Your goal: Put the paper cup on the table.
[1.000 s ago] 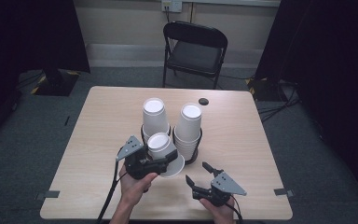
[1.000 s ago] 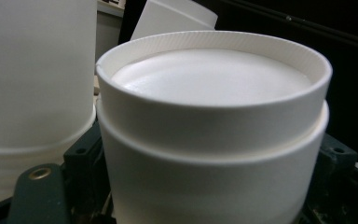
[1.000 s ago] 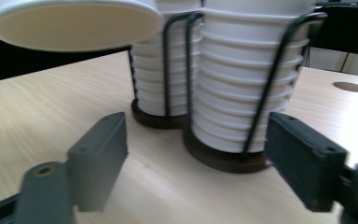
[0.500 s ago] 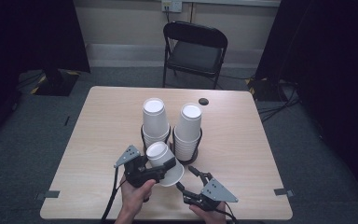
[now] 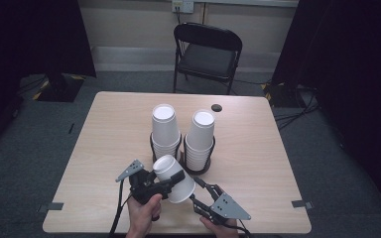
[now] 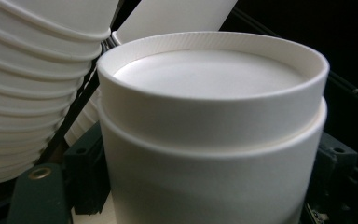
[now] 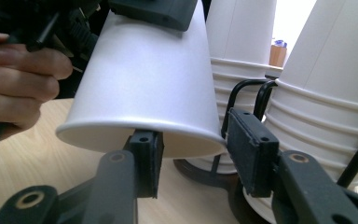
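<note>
In the high view, a white cup (image 5: 174,178) is seen upside down and tilted, raised above the near part of the table (image 5: 104,148), just in front of two stacks of cups. The left gripper (image 5: 171,179) is clamped across the cup's wall, its jaws pinching it. The left stack (image 5: 164,130) and the right stack (image 5: 200,136) are held upright in black wire holders near the table's middle. The right gripper (image 5: 198,187) is seen at the near edge, just right of the cup, with its tips at the cup's rim. A small dark disc (image 5: 216,107) lies at the far side, and a black chair (image 5: 207,54) stands beyond the table.

In the left gripper view, the cup (image 6: 209,126) is seen bottom first between the jaws; a step around its wall suggests two cups nested together. The stacked rims (image 6: 32,84) are seen at the left.

In the right gripper view, the cup's rim (image 7: 144,135) is seen between the two pads; the left pad sits under the rim, the right pad just beside it. The jaws have just been closing, yet a gap remains at the right pad, so no pinch is made. The hand (image 7: 18,84) with the left gripper is seen at the left, the stacks (image 7: 326,116) at the right.
</note>
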`<state>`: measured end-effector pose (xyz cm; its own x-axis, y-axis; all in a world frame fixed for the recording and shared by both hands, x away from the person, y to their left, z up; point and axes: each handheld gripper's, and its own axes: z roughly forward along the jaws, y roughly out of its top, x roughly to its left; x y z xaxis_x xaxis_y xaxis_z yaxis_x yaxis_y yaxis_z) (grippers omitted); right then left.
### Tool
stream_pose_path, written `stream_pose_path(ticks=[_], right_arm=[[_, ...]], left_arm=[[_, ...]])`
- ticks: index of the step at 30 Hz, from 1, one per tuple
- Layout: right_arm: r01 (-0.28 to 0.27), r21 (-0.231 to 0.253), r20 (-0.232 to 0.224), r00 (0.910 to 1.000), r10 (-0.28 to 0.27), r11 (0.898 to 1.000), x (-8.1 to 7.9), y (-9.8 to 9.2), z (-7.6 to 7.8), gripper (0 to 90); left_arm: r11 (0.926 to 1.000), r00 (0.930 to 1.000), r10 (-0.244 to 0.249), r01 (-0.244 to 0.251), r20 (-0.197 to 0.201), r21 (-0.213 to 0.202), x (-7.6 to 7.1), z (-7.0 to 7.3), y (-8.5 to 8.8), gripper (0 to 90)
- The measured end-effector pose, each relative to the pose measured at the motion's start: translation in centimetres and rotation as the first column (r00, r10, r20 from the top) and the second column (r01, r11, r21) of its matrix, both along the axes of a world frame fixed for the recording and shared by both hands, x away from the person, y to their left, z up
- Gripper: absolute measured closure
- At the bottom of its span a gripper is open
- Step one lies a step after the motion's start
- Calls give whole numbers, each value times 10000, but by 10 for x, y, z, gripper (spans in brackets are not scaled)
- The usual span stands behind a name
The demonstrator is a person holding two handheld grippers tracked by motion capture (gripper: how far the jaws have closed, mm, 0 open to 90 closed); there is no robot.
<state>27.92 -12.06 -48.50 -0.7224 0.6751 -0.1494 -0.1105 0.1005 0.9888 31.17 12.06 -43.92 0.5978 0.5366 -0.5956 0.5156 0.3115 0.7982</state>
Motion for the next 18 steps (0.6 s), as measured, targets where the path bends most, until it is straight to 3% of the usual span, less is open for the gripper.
stream_pose_path(ticks=[13, 18], right_arm=[[-20, 39, 532, 9986, 17, 10000, 12, 12, 1, 618], [92, -15, 594, 9982, -91, 10000, 14, 14, 1, 666]], left_arm=[[9989, 9989, -449, 447, -160, -158, -5, 1, -9, 194], [9981, 9981, -609, 609, -21, 21, -4, 2, -11, 189]])
